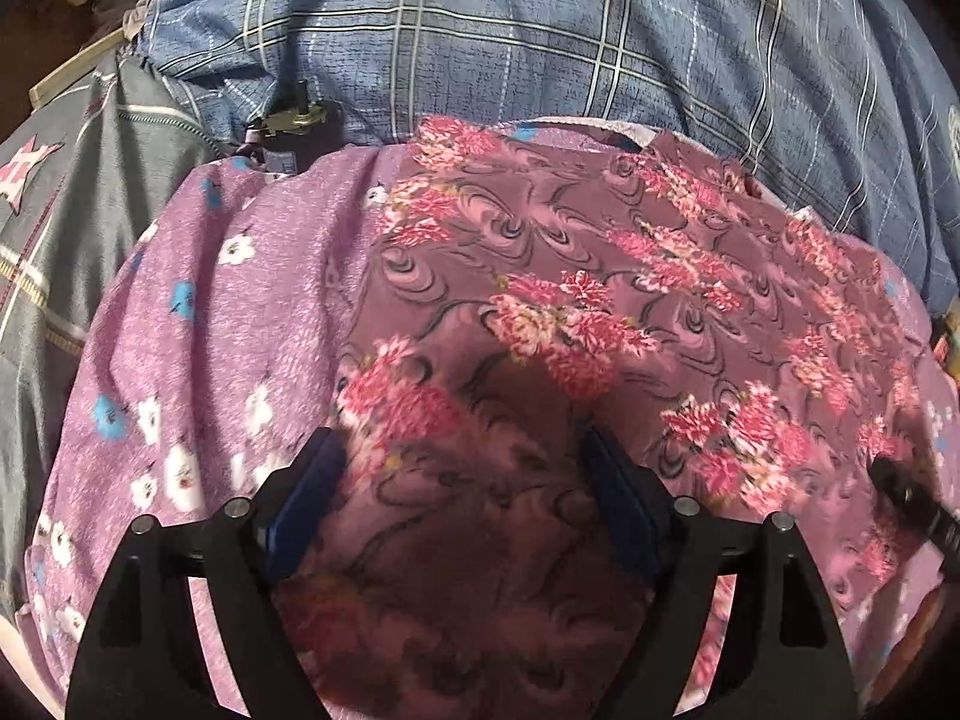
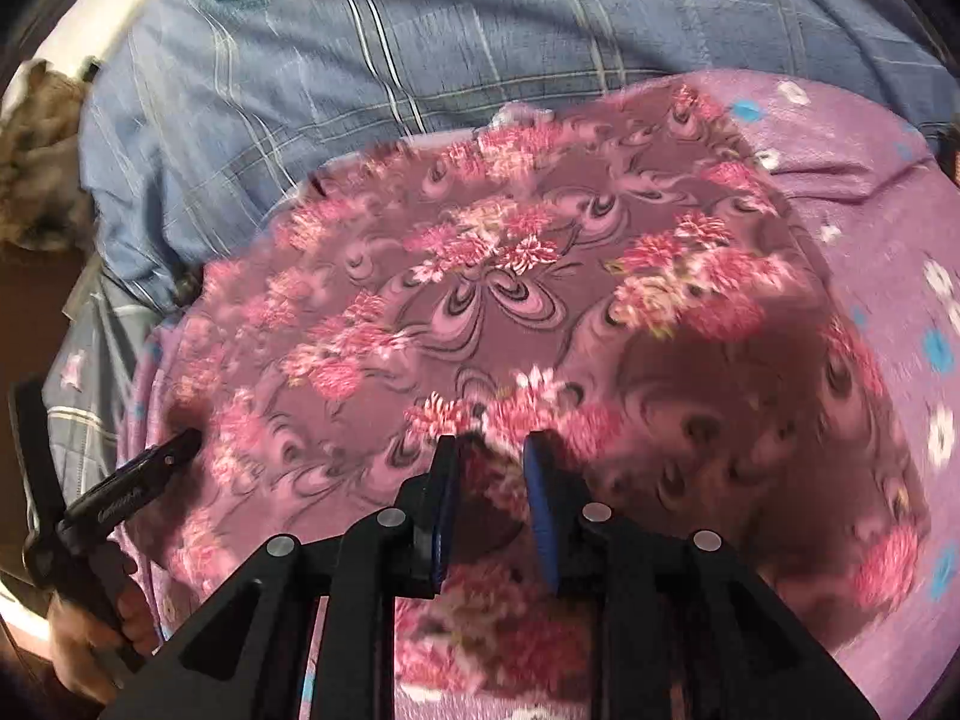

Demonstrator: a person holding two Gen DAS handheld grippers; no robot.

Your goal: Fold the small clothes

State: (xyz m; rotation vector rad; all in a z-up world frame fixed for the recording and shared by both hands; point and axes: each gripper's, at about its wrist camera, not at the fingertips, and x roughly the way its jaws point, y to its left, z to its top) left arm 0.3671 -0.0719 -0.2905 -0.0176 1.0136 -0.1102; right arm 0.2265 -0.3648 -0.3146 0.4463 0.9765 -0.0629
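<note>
A mauve cloth with pink flower print [image 1: 600,300] lies spread on a lilac garment with white and blue flowers [image 1: 228,312]. My left gripper [image 1: 462,450] is open wide, its blue pads [image 1: 318,468] low over the near part of the mauve cloth. In the right wrist view the same mauve cloth [image 2: 510,276] fills the middle, on the lilac garment [image 2: 870,210]. My right gripper [image 2: 489,450] is partly open, fingers just above the cloth, nothing between them. My left gripper also shows at the left edge of the right wrist view [image 2: 174,450].
A blue plaid sheet [image 1: 540,30] covers the bed behind the clothes. A grey garment with a pink star [image 1: 72,192] lies at the left. A small dark clip-like object [image 1: 288,120] sits by the lilac garment's far edge. A mottled cloth [image 2: 36,168] lies far left.
</note>
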